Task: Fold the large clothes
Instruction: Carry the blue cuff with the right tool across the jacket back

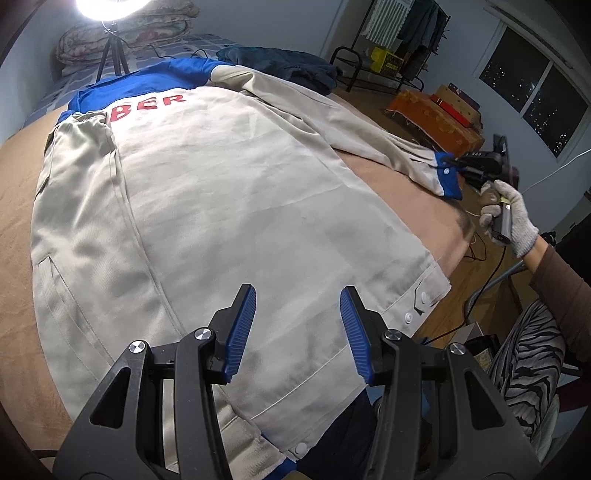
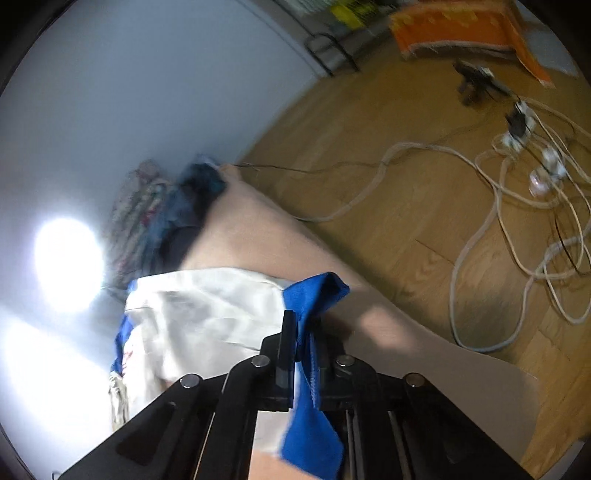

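Item 1, far left: bed with a tan cover, carrying everything below. At its head sit a ring lamp on a tripod and a pile of floral bedding.

Item 2: beige work jacket, back side up, spread flat across the bed. Blue yoke at the far end, red lettering reading "BER" just under it. Its left sleeve is folded in over the body; white snap buttons show along the near hem.

Item 3: my left claw, low in the left wrist view, hovering over the jacket's near hem. Its blue ribbed pads stand wide apart with nothing between them.

Item 4: dark blue garment, bunched at the far right corner of the bed, just beyond the jacket's shoulder.

Item 5: the jacket's right sleeve, stretched out toward the bed's right edge, ending in a blue cuff.

Item 6: my right claw, closed tight on that blue cuff, the cloth pinched between the fingers and hanging down behind them. My gloved right hand grips its handle.

Item 7, far right: wooden floor with loose white cables, an orange cloth and a clothes rack.
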The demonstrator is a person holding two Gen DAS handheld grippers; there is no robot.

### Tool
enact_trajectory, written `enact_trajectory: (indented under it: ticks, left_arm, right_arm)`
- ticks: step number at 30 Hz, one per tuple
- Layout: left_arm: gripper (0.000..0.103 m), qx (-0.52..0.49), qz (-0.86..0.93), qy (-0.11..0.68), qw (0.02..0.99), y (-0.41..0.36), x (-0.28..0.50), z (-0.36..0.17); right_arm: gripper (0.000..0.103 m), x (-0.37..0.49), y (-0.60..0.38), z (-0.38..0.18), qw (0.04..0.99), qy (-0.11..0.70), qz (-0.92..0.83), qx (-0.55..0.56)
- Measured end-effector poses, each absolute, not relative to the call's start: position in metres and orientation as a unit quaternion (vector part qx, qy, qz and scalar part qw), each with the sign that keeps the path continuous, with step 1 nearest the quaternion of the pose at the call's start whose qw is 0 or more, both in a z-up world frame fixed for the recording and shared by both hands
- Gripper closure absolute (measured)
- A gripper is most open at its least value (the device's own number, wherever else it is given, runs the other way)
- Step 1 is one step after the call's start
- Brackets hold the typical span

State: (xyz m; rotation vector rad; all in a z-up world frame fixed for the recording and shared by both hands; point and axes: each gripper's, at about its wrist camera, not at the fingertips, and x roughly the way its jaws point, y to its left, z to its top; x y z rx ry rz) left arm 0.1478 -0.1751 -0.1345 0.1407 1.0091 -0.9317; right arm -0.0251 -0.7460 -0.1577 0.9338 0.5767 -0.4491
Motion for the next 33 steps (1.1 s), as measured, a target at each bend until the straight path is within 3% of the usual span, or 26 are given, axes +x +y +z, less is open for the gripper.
enact_trajectory:
  ticks: [8,14,24,30,33]
  left_arm:
    - [0.054,0.039,-0.424,0.455,0.782,-0.171,0.15,-0.122]
    - [0.054,-0.008,-0.413,0.446,0.794,-0.156,0.156,-0.107]
    - [0.054,-0.117,-0.392,0.475,0.779,-0.13,0.178,-0.108]
    - [0.054,-0.135,-0.385,0.506,0.76,-0.134,0.183,-0.126]
    - [0.054,-0.125,-0.386,0.519,0.752,-0.143,0.18,-0.134]
  right_arm:
    - [0.1,-0.012,-0.644,-0.065,0.91,0.261,-0.11,0.303]
    - [0.1,-0.005,-0.555,-0.04,0.936,0.281,-0.021,0.209]
    - [0.1,0.006,-0.431,-0.063,0.927,0.354,0.104,0.059]
    - [0.1,-0.004,-0.344,-0.119,0.873,0.435,0.199,-0.093]
    - [0.1,-0.008,-0.336,-0.141,0.852,0.463,0.216,-0.117]
